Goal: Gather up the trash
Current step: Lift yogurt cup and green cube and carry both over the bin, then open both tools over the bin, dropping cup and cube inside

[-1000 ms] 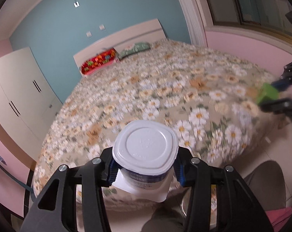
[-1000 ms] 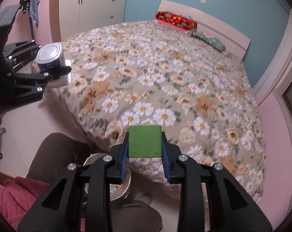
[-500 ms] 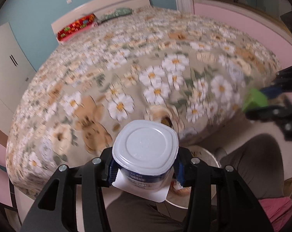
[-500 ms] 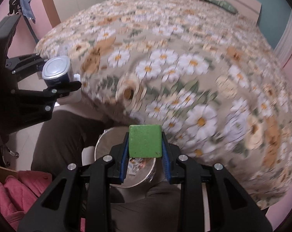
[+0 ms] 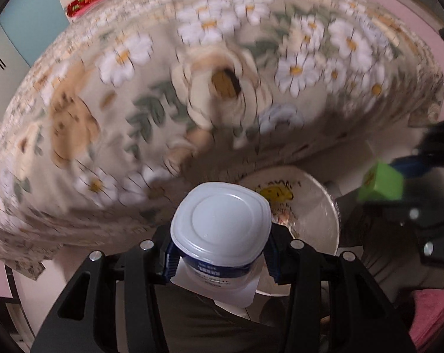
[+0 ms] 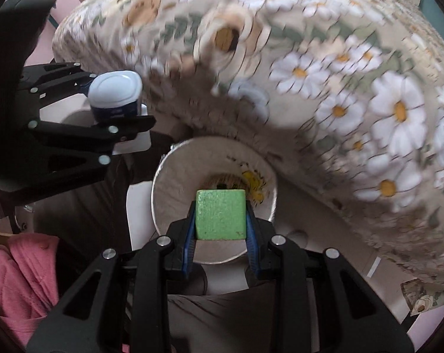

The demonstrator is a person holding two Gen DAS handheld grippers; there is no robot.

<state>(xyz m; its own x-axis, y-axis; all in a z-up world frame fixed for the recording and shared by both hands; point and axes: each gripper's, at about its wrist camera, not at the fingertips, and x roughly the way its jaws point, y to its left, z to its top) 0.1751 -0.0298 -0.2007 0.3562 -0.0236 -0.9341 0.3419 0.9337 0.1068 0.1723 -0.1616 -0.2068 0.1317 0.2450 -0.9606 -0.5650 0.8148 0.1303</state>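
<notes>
My left gripper [image 5: 220, 260] is shut on a white yogurt cup [image 5: 221, 225] with a blue label, held upside down just left of the trash bin [image 5: 325, 203]. The cup also shows in the right wrist view [image 6: 116, 95], up and left of the bin. My right gripper [image 6: 220, 234] is shut on a green block [image 6: 220, 214], held right above the open round trash bin [image 6: 175, 182]. The green block also shows at the right of the left wrist view [image 5: 381, 185]. The bin holds some wrappers, one yellow [image 6: 253, 181].
The bed with a daisy-print cover [image 5: 163, 88] hangs close behind the bin [image 6: 339, 73]. My legs in dark trousers [image 6: 222, 323] sit around the bin. A pink garment [image 6: 18, 279] lies at the left.
Both grippers have tilted down and moved in toward the bin, with the cup and the green block still held. The bin now fills more of both views.
</notes>
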